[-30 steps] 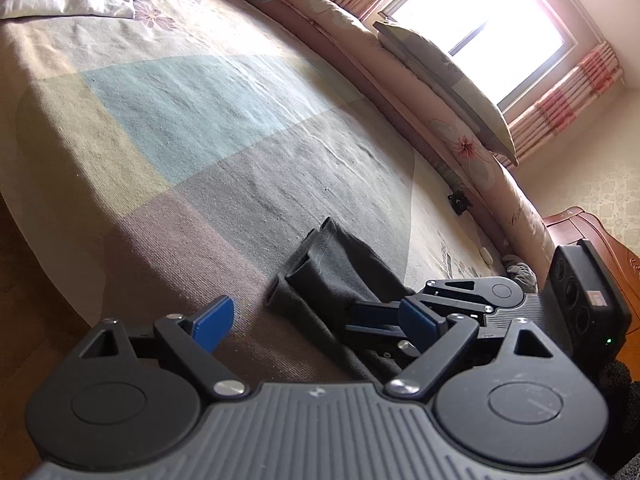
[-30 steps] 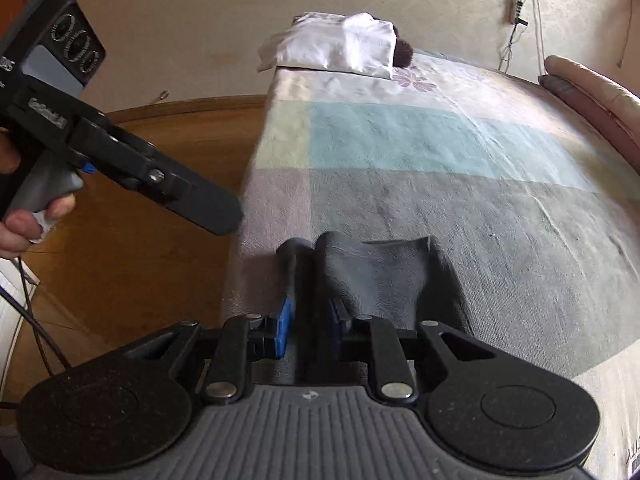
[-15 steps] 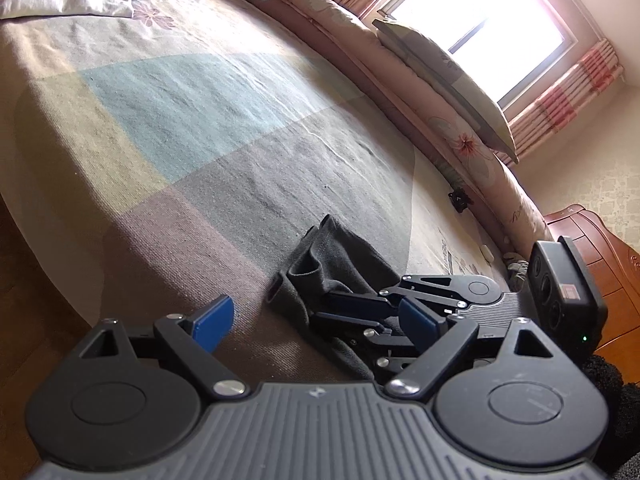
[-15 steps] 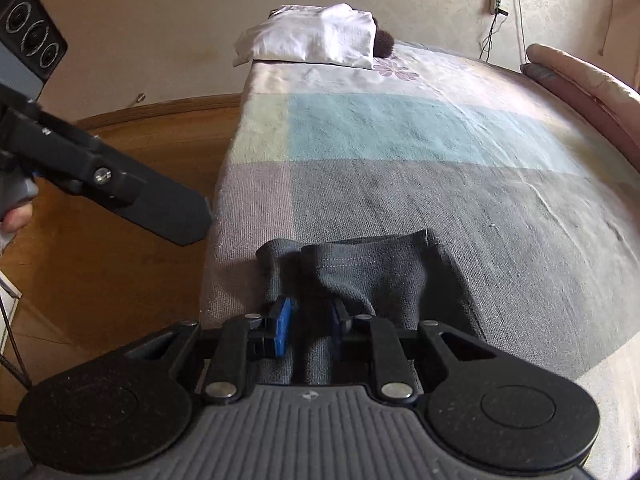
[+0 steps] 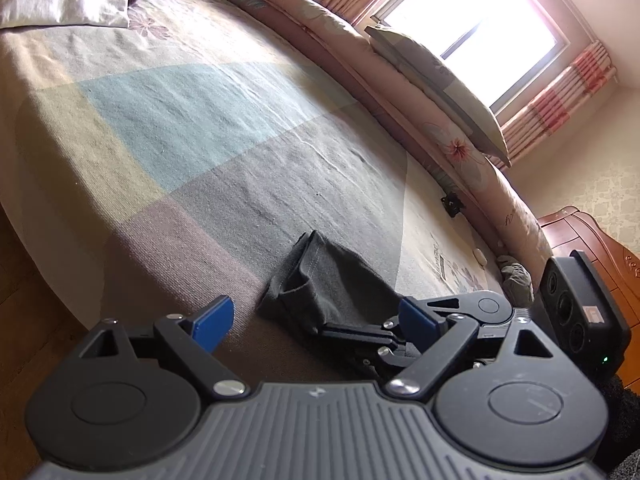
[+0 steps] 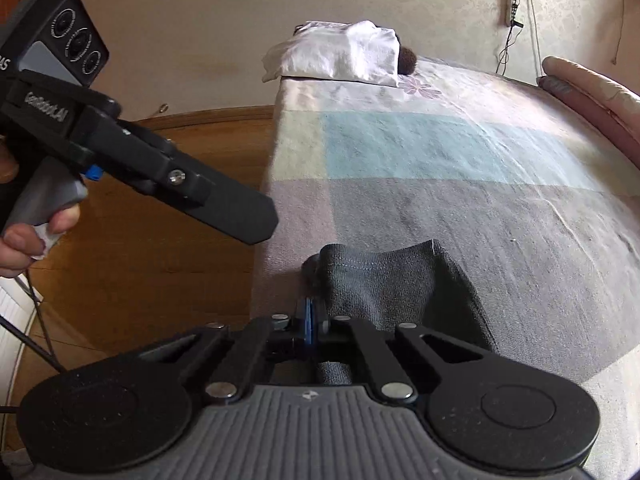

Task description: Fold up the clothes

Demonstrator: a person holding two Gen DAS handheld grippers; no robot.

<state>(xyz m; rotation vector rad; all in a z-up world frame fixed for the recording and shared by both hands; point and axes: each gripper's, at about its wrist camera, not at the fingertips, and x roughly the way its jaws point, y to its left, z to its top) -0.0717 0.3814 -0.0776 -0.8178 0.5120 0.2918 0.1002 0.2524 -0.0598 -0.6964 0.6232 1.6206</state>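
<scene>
A dark grey garment [image 5: 336,280] lies folded into a narrow strip near the front edge of the bed [image 5: 240,140]. In the right wrist view the same garment [image 6: 392,280] runs away from my right gripper [image 6: 309,316]. That gripper's blue pads are pressed together, closing on the garment's near left edge. The left wrist view shows the right gripper [image 5: 332,326] low on the cloth. My left gripper [image 5: 314,316] hovers open above the garment's near end with nothing between its pads. Seen from the right wrist, the left gripper [image 6: 256,224] is held by a hand over the bed's edge.
A white pillow [image 6: 336,56] lies at the head of the bed. A rolled floral quilt [image 5: 400,80] with a pillow [image 5: 440,68] on it lines the far side under the window. Wooden floor [image 6: 140,260] borders the bed, and a wooden cabinet [image 5: 592,236] stands at the right.
My right gripper's pads went from a narrow gap to pressed together at the garment's left edge, and it shifted slightly. The left gripper stayed still and open.
</scene>
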